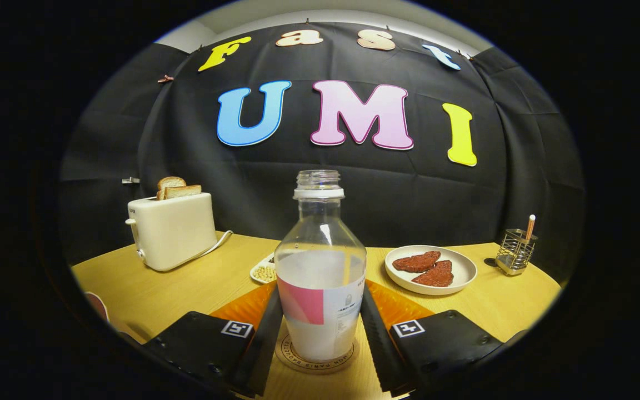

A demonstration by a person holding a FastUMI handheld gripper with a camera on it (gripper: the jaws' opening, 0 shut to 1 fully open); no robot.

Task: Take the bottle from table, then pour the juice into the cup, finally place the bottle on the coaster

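Clear plastic bottle [320, 266], cap off, threaded neck with white collar ring, roughly half full of a pale milky liquid, stands upright on a round light-wood coaster [315, 356] with lettering burnt around its rim. The bottle sits between the two fingers of the gripper [320, 328]; the fingers flank the lower body at label height, set narrow and lying close along both sides. Whether both press on the wall or have just let go I cannot tell, so grip state is undetermined. Since the bottle is already on the coaster, my judgement is that the task is at or near its final step. Handling, judged: thin-walled plastic, light, will flex if squeezed hard; liquid gives moderate weight low down and will slosh; open mouth means any tilt risks a spill. Best hold is the straight lower body over the label, where the wall is stiffened by the fill, not the tapering shoulder. Writing: wrap label is pink and white with small print, too fine to read; the coaster rim text is partly hidden by the bottle and not reliably legible. Outward on the yellow wooden bench [148, 294]: an orange mat [400, 304] beneath the coaster, small white dish of pale beans [264, 272], white plate with two brown patties [430, 269], cream toaster holding two bread slices [171, 230], wire holder with a pencil [514, 251].
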